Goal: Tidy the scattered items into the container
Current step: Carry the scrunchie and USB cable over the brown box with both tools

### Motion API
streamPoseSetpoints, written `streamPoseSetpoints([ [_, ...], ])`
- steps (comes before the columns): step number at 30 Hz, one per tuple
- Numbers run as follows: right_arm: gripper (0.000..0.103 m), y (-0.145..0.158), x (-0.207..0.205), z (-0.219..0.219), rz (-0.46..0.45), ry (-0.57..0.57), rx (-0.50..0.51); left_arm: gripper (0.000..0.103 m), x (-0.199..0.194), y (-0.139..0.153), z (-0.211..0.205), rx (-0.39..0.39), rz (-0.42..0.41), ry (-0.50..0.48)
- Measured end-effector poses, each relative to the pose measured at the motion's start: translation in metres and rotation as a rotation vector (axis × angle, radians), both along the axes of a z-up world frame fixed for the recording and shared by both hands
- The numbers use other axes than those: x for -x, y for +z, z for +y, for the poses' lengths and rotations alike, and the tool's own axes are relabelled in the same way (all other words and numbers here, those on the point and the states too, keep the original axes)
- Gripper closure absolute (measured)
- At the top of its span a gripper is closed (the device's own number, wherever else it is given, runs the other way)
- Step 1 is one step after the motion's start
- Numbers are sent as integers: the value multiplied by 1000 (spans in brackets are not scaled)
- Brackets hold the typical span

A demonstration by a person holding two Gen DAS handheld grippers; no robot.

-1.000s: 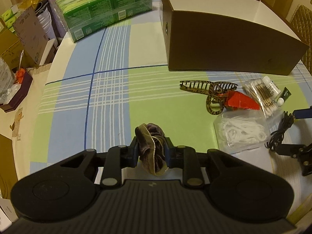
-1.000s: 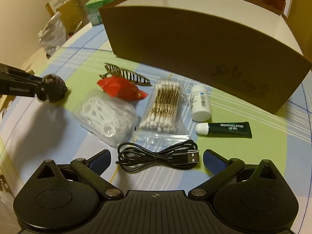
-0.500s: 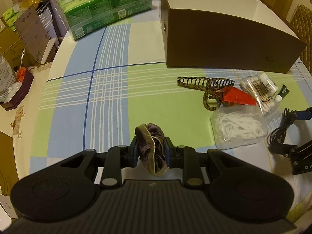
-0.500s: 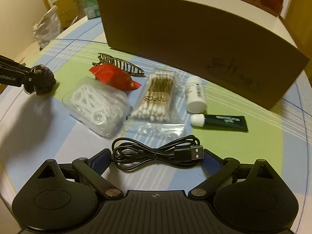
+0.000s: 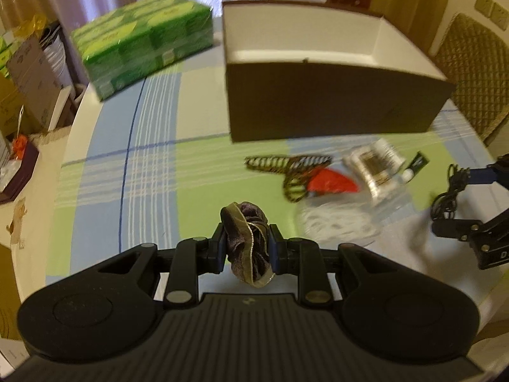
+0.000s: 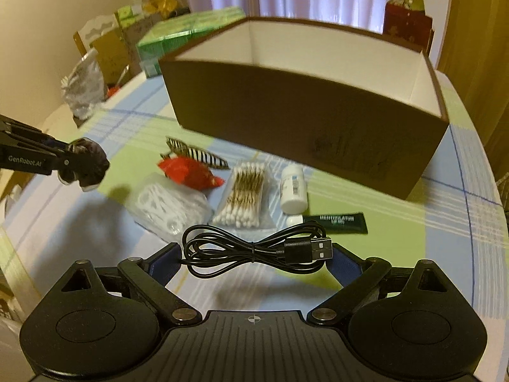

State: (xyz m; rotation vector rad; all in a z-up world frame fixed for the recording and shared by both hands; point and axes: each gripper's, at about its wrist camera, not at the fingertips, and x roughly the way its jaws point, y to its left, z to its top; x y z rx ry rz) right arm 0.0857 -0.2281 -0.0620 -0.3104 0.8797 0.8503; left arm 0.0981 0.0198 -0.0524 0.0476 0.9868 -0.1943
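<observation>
crosswise, cable (image 6: 254, 250) between tool (image 6: 254, 264) fingers

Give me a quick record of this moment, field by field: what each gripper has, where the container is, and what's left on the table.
left gripper: shut on a purple scrunchie, held above the table
right gripper: USB cable between its fingers, seemingly lifted
container: open brown box, white inside, no items visible in it
loose items: hair claw, red packet, floss picks, cotton swabs, white bottle, lip gel tube
surface: checked tablecloth
</observation>
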Motion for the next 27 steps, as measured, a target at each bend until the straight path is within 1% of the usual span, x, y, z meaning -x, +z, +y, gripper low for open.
streamPoseSetpoints([
  [8, 5, 36, -8, -3, -43, -26, -92, 82, -6, 38, -15, 60, -89, -45],
  [14, 5, 54, -20, 3, -88, -39, -126, 82, -22, 58, -30, 90, -146, -84],
  [21, 5, 71, -46, 10, -147, -41, -163, 82, -56, 84, -43, 110, -218, -115],
  [27, 5, 79, -78, 25, -186, -53, -174, 82, -95, 94, -55, 112, -242, -129],
])
